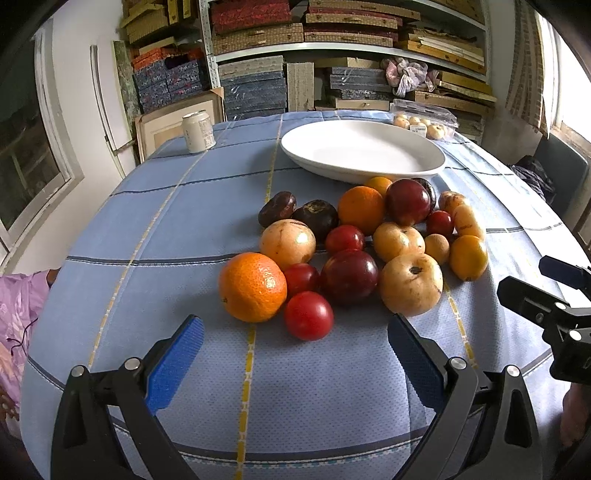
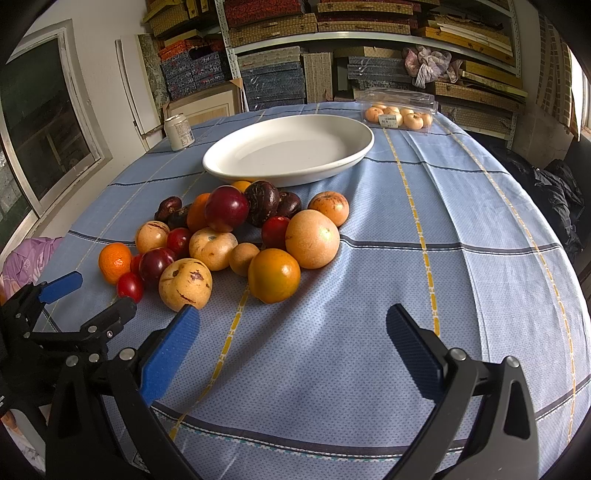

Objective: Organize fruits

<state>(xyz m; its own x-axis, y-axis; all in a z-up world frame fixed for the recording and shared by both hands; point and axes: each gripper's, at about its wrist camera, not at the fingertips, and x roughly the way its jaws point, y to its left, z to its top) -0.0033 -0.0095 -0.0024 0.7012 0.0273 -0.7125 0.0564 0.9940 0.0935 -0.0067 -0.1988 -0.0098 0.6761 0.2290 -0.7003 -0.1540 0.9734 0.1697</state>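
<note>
Blue checked tablecloth [image 1: 184,206], stacked boxes [image 1: 258,33] behind

plate [image 2: 229,162]: white | tablecloth [image 2: 388,258]: blue, striped | mandarin [image 1: 252,286]: orange

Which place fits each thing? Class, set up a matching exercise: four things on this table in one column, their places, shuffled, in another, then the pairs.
Things:
1. white dish
2. can
3. clear fruit box
4. left gripper

Places:
A. far left of the table
B. far right of the table
C. just behind the loose fruit
D. open, before the nearest tomato

Pairs: 1-C, 2-A, 3-B, 4-D
</note>
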